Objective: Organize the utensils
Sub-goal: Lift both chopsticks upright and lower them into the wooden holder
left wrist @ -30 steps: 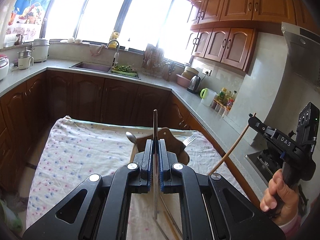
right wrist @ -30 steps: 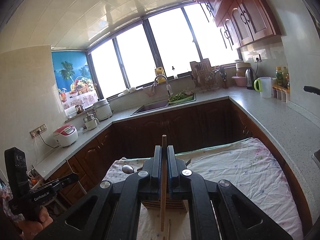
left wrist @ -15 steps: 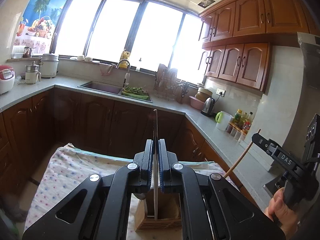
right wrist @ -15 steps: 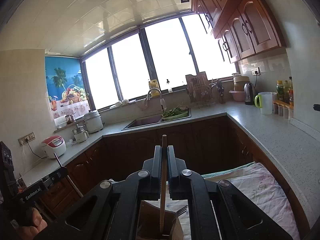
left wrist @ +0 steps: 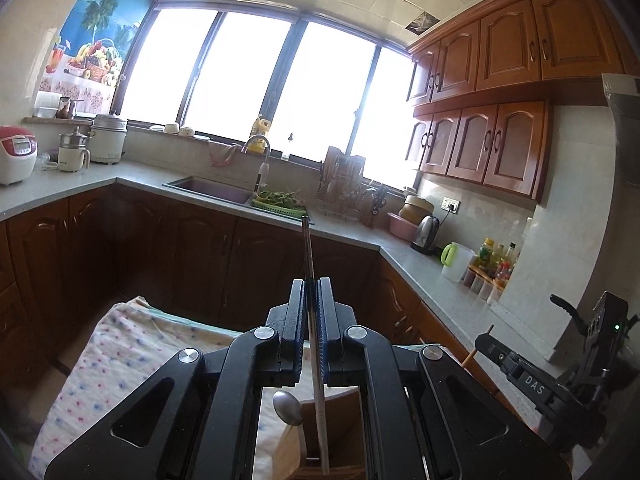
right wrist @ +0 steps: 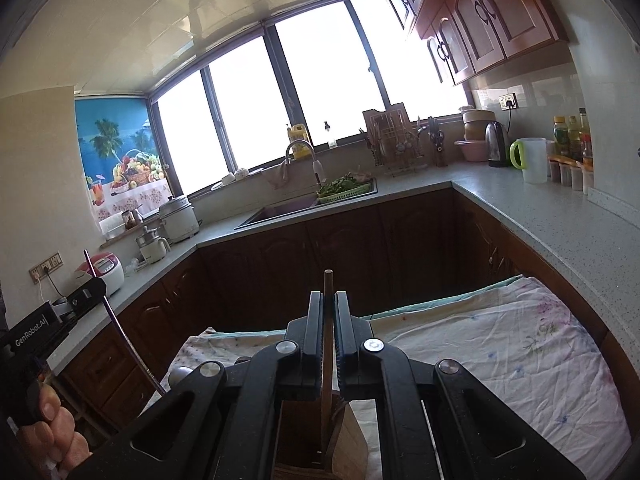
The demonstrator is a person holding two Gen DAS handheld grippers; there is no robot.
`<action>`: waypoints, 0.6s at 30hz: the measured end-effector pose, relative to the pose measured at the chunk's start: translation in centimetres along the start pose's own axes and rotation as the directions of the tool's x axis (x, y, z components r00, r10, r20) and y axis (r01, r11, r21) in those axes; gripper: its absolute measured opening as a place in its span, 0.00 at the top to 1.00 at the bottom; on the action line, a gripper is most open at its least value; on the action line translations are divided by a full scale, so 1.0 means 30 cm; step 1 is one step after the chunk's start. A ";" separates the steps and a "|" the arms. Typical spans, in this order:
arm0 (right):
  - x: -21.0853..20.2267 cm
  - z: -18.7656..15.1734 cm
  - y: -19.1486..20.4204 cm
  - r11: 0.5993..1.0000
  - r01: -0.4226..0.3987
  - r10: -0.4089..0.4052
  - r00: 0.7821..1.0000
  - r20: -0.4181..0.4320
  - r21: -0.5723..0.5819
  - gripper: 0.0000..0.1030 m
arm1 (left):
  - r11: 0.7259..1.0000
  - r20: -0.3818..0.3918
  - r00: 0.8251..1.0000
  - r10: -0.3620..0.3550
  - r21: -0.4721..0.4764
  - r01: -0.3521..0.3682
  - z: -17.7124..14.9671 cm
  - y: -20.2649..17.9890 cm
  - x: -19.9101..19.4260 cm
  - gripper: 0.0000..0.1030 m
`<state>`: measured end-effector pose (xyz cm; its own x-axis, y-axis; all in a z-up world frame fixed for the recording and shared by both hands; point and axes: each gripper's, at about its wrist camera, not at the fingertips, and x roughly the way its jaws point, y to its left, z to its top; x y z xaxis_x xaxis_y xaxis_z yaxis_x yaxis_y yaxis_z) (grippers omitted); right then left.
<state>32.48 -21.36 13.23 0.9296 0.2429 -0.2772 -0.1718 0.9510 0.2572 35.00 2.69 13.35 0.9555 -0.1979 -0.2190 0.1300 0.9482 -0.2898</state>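
Dipping lower than a second ago, left gripper (left wrist: 312, 320) pinches a metal chopstick (left wrist: 309, 256), right gripper (right wrist: 329, 328) a wooden chopstick (right wrist: 328, 300), tips inside the wooden holder (left wrist: 340, 432) at six o'clock; nearly stored.

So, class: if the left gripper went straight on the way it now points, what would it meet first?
Probably the dark lower cabinets under the counter; the left gripper, jaws shut on a metal chopstick, points there over the cloth-covered table. Depth is unclear.
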 end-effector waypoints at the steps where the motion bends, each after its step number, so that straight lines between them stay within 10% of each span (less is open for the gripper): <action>1: 0.001 0.005 0.003 1.000 0.000 0.000 1.000 0.004 -0.002 0.95 | 1.000 0.005 1.000 0.001 0.002 -0.001 0.002 -0.002 0.004 0.96; 18: 0.043 -0.019 0.005 1.000 -0.005 0.005 1.000 0.001 -0.009 0.95 | 0.997 0.013 1.000 -0.001 -0.077 0.002 -0.058 0.037 0.071 0.96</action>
<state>33.47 -20.80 12.38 0.9290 0.2475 -0.2751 -0.1795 0.9515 0.2500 36.71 2.89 10.93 0.9587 -0.1954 -0.2067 0.1109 0.9260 -0.3609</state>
